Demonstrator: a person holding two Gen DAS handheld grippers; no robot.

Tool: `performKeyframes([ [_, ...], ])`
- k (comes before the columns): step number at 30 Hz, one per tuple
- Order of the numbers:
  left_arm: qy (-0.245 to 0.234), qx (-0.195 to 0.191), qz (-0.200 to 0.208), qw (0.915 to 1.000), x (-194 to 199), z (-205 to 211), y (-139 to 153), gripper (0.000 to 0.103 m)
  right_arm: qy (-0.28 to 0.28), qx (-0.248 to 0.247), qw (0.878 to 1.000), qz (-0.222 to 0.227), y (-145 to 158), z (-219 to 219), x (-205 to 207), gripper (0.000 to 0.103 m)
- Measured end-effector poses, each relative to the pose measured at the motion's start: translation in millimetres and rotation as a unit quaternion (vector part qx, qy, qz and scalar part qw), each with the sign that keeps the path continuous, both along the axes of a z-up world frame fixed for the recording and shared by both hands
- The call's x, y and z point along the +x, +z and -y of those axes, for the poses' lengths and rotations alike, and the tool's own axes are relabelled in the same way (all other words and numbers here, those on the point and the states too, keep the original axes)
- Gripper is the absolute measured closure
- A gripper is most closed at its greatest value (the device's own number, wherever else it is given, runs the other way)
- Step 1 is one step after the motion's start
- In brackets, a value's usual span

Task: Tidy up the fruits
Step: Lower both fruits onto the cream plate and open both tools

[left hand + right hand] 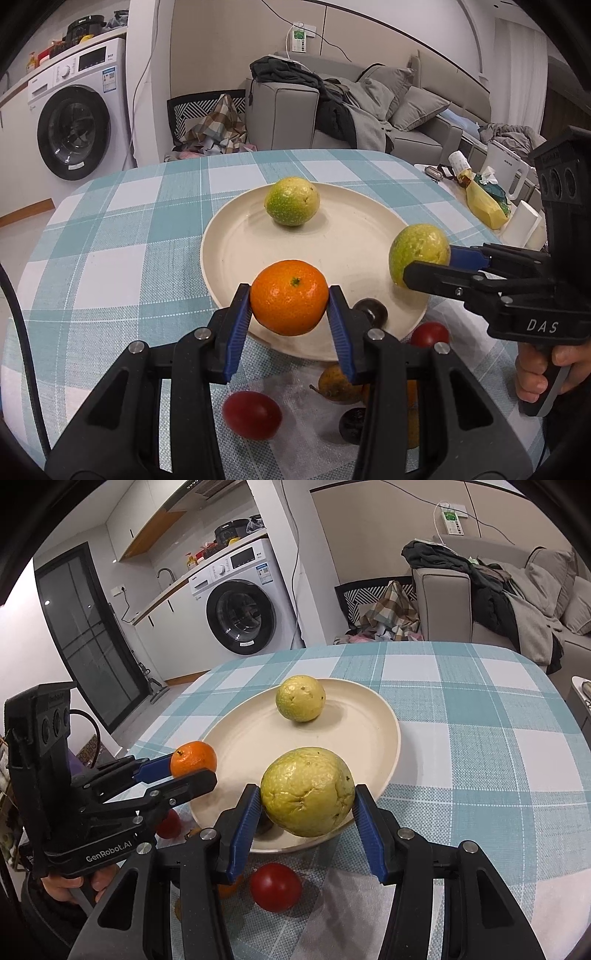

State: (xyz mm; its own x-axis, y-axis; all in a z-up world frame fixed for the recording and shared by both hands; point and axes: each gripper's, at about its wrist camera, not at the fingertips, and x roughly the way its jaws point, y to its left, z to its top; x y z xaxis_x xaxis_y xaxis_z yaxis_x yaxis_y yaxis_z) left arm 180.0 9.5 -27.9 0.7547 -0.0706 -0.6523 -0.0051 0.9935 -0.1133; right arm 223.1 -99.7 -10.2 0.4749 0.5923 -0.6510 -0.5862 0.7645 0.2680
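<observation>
An orange tangerine (290, 302) is pinched between the blue pads of my left gripper (290, 308), just above the near rim of a cream plate (229, 236). My right gripper (308, 797) is shut on a wrinkled yellow-green fruit (308, 792), held over the plate's (354, 734) near edge. Each view shows the other tool too: the right gripper (424, 264) with its fruit (419, 249), and the left gripper (192, 770) with the tangerine (194, 758). A second green-yellow fruit (291, 201) (301, 698) lies on the far part of the plate.
Loose fruits lie on the checked tablecloth (110, 240) before the plate: red ones (253, 413) (430, 334) (275, 886), a brownish one (338, 384) and dark ones (371, 312) (352, 424). A side table with clutter (480, 199) stands right. A person's hand (535, 373) grips the right tool.
</observation>
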Motion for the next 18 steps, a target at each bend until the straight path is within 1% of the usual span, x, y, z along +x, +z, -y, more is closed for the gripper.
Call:
performKeyframes([
  [8, 0.000, -0.003, -0.008, 1.0000, 2, -1, -2, 0.065, 0.003, -0.010, 1.000, -0.004, -3, -8, 7, 0.051],
  [18, 0.003, -0.003, -0.014, 0.9999, 4, -1, -3, 0.065, 0.006, -0.017, 1.000, 0.006, -6, -12, 5, 0.051],
])
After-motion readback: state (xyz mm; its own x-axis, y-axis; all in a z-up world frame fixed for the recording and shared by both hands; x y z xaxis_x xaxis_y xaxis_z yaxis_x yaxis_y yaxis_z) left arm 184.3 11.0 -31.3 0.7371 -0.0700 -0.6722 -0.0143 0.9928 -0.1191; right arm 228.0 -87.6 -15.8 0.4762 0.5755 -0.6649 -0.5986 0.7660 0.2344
